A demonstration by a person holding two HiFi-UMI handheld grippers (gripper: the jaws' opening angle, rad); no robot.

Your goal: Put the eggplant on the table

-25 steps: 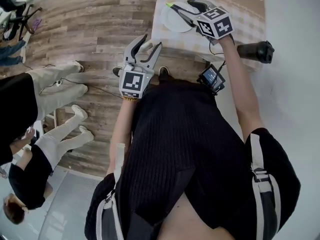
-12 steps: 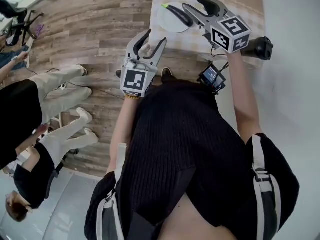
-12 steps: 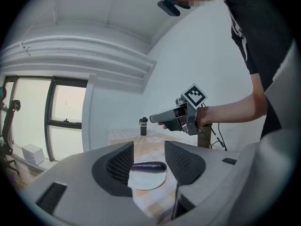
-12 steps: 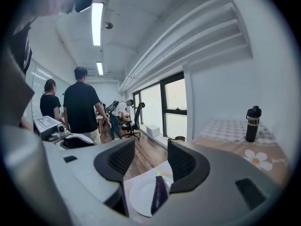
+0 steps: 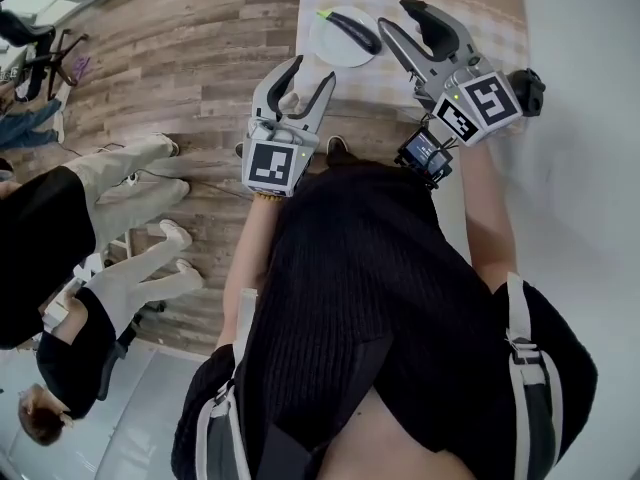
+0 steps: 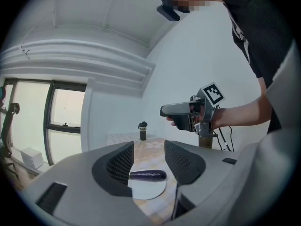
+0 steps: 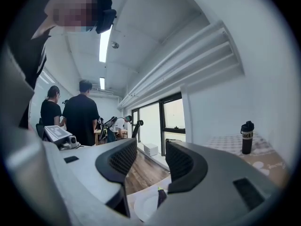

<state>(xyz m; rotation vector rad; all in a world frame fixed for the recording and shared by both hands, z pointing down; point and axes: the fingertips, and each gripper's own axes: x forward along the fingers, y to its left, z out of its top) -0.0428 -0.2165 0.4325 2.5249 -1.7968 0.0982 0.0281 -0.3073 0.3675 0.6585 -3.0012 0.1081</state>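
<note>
**Eggplant waits on the plate, both grippers empty**

Right gripper (image 5: pixel 397 15) now stands higher than a second ago and is turned away from the plate (image 5: pixel 328 50). Its jaws have just been closing a little, yet they are clearly apart, with only air between them. The left gripper (image 5: pixel 312 72) has also risen slightly. Its jaws are apart and empty too, and they point level toward the plate.

The eggplant (image 5: pixel 356 31) lies on its side on the plate, which sits near the edge of the counter (image 5: pixel 480 8). Neither gripper touches it.

The eggplant is long, slim and a little curved, dark purple, with a small green stem at one end. Its skin looks smooth and glossy, so I judge it slippery. It is probably light and firm, with a little softness under pressure. The best place to hold it seems to be the thick middle, with the jaws across its short width. The thin stem end is a poor place to hold.

The plate is round, white and shallow, and it may slide when pushed. A beige checked cloth (image 5: pixel 500 38) covers the counter. A dark bottle (image 5: pixel 527 89) stands well apart from the plate.
</note>
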